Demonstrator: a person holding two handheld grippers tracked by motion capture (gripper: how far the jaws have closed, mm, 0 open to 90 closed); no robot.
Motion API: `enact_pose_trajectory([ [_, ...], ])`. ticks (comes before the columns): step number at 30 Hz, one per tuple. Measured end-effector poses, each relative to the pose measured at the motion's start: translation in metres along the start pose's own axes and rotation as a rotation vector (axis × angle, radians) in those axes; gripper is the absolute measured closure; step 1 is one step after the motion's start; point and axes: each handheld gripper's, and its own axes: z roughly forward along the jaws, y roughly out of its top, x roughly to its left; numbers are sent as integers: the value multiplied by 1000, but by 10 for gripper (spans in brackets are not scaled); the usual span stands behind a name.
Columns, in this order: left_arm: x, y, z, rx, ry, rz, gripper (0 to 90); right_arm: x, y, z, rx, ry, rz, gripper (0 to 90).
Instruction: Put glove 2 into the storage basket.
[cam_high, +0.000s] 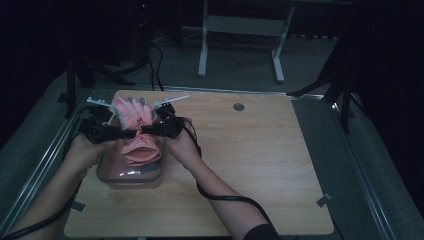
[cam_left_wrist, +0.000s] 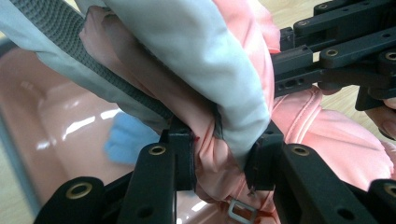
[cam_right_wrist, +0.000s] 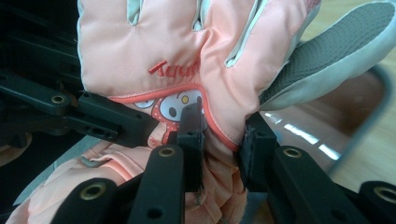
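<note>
At left of centre in the high view, my left claw (cam_high: 131, 133) and right claw (cam_high: 145, 130) both clench the pink glove (cam_high: 134, 116) above the clear tub (cam_high: 111, 176) on the worktop (cam_high: 260, 160); lowering it in and letting go appear to remain.

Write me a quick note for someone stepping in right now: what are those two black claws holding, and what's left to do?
Left gripper: shut on the pink glove, at its wrist.
Right gripper: shut on the same glove, opposite side.
The glove hangs between them above the clear container at the table's left; the cuff dips into it.
Done: glove gripped by both.
Left: probably to lower or lift it clear; I can't tell which.
</note>
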Motion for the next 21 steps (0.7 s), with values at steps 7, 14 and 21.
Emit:
enact_pose_trajectory([
  [7, 27, -21, 29, 33, -19, -33, 689, -10, -18, 37, 34, -19, 46, 730],
  [14, 36, -40, 51, 63, -47, -75, 687, -17, -36, 55, 101, -58, 40, 719],
  [21, 40, -48, 57, 75, -70, -102, 685, -13, -42, 59, 143, -110, -24, 704],
])
